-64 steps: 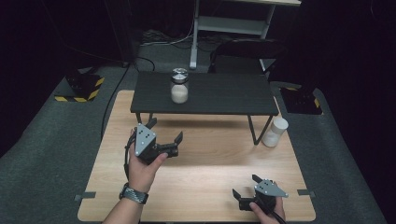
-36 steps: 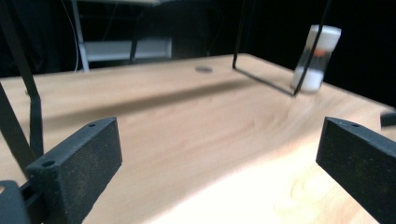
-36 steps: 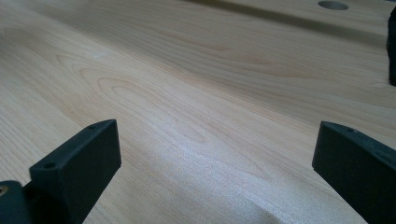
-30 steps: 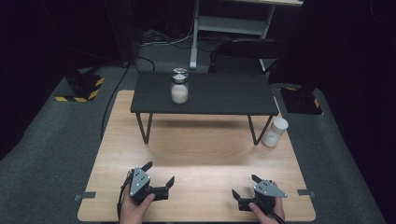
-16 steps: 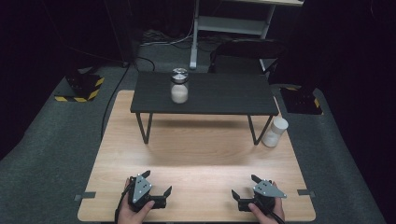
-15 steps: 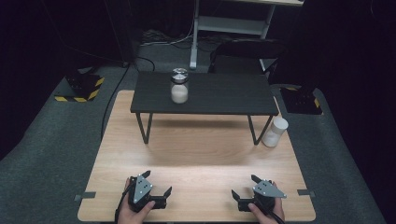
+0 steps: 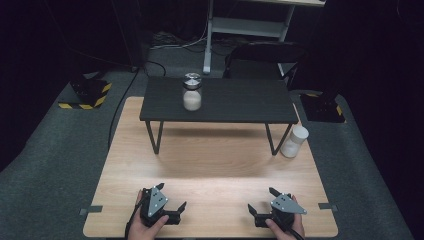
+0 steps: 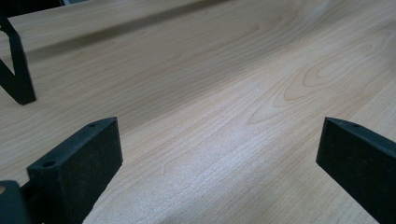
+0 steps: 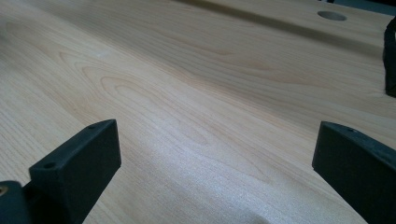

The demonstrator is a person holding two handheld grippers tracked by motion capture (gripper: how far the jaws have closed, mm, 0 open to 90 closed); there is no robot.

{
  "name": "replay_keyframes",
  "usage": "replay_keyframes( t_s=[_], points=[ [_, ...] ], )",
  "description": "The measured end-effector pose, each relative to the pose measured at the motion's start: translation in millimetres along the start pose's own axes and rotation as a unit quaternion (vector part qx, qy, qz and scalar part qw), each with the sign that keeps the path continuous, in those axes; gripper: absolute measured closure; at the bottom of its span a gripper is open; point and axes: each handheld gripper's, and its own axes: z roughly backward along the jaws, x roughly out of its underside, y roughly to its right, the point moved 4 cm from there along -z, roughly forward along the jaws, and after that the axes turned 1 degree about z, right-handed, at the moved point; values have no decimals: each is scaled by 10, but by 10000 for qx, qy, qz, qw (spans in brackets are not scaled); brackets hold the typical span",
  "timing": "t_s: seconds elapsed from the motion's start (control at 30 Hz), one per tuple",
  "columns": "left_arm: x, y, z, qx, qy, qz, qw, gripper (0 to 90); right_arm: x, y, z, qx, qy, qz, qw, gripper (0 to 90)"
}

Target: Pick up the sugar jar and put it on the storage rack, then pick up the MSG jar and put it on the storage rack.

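Note:
My left gripper rests low at the near left of the wooden table, open, nothing between its jaws. In the left gripper view the left gripper looks over bare wood. My right gripper sits at the near right, also open and empty. The right gripper likewise faces bare wood in its own view. A glass jar with a metal lid and white contents stands on a small black bench far ahead of both. A white container stands on the table by the bench's right leg.
The black bench spans the far half of the table on thin legs; one leg appears at the left of the left gripper view. Dark chairs and a stand lie beyond the table. Grey carpet surrounds it.
My left gripper came down from mid-table to the near left edge and settled there. The right gripper has stayed in place. Jar and container have not moved.

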Motion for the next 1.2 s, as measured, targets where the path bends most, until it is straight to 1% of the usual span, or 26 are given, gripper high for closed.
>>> replay_keyframes(
  t_s=[0.1,0.27,0.47,0.67,0.9,1.03,1.13,1.2],
  points=[
    [7,-9,3,14,21,70,10000,3,-4,14,-6,-24,-9,-24,10000,11],
    [8,-30,3,73,24,89,9999,3,0,11,-3,-4,4,-51,10000,11],
    [23,-43,13,62,71,184,9998,3,3,14,-2,4,14,-77,10000,11],
    [17,-26,8,6,52,164,9999,3,15,12,7,8,57,-80,10000,11],
    [11,-40,4,19,40,214,9998,2,32,11,23,23,107,-139,9998,11],
    [15,-38,4,25,56,202,9998,2,50,19,73,122,224,-151,9996,11],
    [18,-29,5,15,67,176,9998,2,51,52,126,198,358,-240,9989,10],
    [21,-21,9,11,78,131,9999,3,55,67,152,256,408,-246,9985,8]
  ],
)
